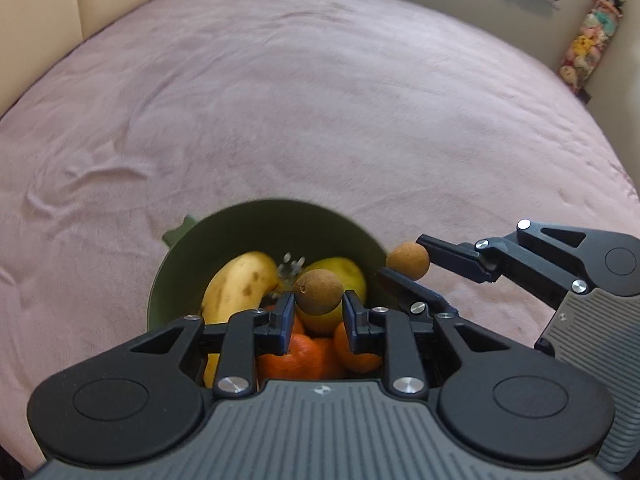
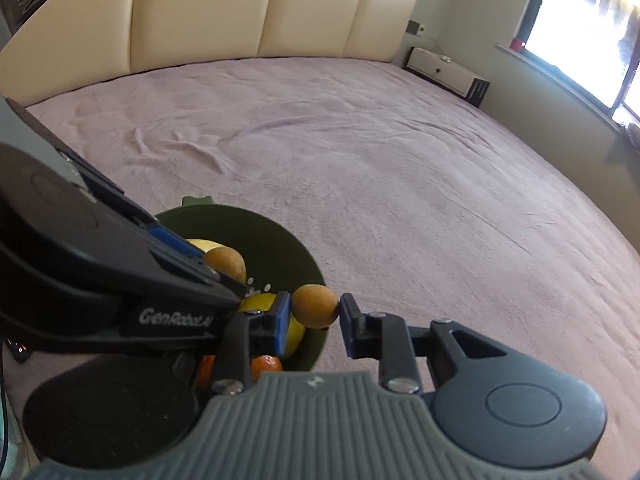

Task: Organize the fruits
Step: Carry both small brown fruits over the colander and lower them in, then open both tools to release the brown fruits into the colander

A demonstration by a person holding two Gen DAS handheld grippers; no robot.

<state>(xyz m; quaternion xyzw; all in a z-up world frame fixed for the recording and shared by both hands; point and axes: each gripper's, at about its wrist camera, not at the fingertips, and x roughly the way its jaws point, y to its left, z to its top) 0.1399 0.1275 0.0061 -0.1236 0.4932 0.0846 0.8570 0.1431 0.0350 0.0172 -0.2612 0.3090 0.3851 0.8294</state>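
Note:
A dark green bowl (image 1: 224, 232) (image 2: 288, 240) sits on the pink bed cover and holds a spotted banana (image 1: 236, 288), a yellow-green fruit (image 1: 352, 276), and oranges (image 1: 296, 356) (image 2: 266, 364). My left gripper (image 1: 319, 312) hangs over the bowl, shut on a small round brown fruit (image 1: 319, 292) (image 2: 226, 262). My right gripper (image 2: 314, 316) (image 1: 404, 268) is at the bowl's right rim, shut on a second small brown fruit (image 2: 314, 306) (image 1: 408, 261). The left gripper's body covers the bowl's left half in the right wrist view.
The pink bed cover (image 1: 320, 100) (image 2: 400, 160) spreads wide around the bowl, with wrinkles at the left. A cream padded headboard (image 2: 260, 8) stands at the back. A white bedside cabinet (image 2: 444, 72), a window (image 2: 580, 28) and a hanging stack of plush toys (image 1: 592, 36) line the room's edges.

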